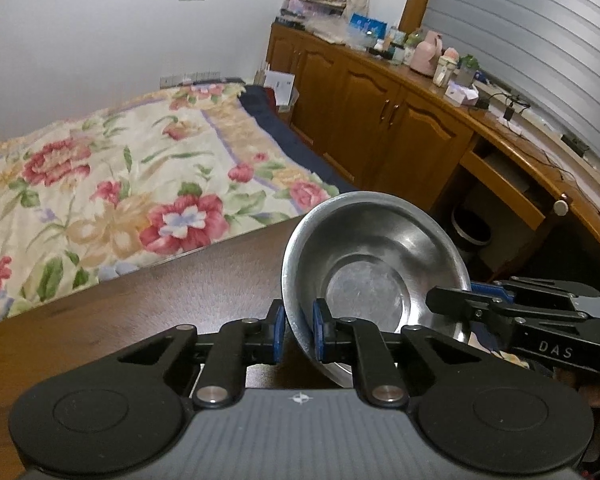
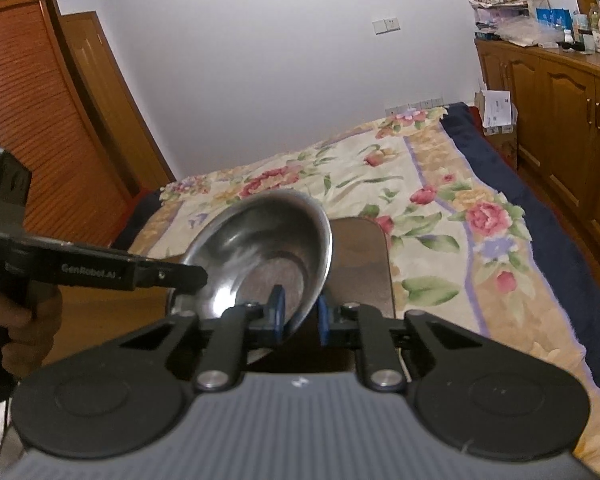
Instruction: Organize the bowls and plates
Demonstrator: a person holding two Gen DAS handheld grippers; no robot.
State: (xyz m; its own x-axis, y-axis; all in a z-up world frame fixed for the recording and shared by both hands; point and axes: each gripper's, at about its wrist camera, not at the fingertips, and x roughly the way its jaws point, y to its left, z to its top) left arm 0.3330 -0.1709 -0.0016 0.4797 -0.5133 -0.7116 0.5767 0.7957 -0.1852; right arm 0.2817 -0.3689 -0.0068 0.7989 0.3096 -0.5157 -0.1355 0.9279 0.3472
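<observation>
A steel bowl [image 1: 374,264] is held tilted above the brown wooden table [image 1: 160,304], gripped on opposite rims by both grippers. My left gripper [image 1: 299,330] is shut on its near-left rim, blue pads on either side of the wall. My right gripper [image 1: 466,300] comes in from the right and pinches the right rim. In the right wrist view the same bowl [image 2: 264,252] tilts left. The right gripper [image 2: 300,314] clamps its near rim and the left gripper [image 2: 196,276] reaches in from the left onto the far rim.
A bed with a floral quilt [image 1: 112,184] lies beyond the table's far edge. Wooden cabinets [image 1: 372,120] with clutter on top run along the right. A dark bin [image 1: 470,232] stands under the desk. A slatted wooden wardrobe [image 2: 32,128] stands at left.
</observation>
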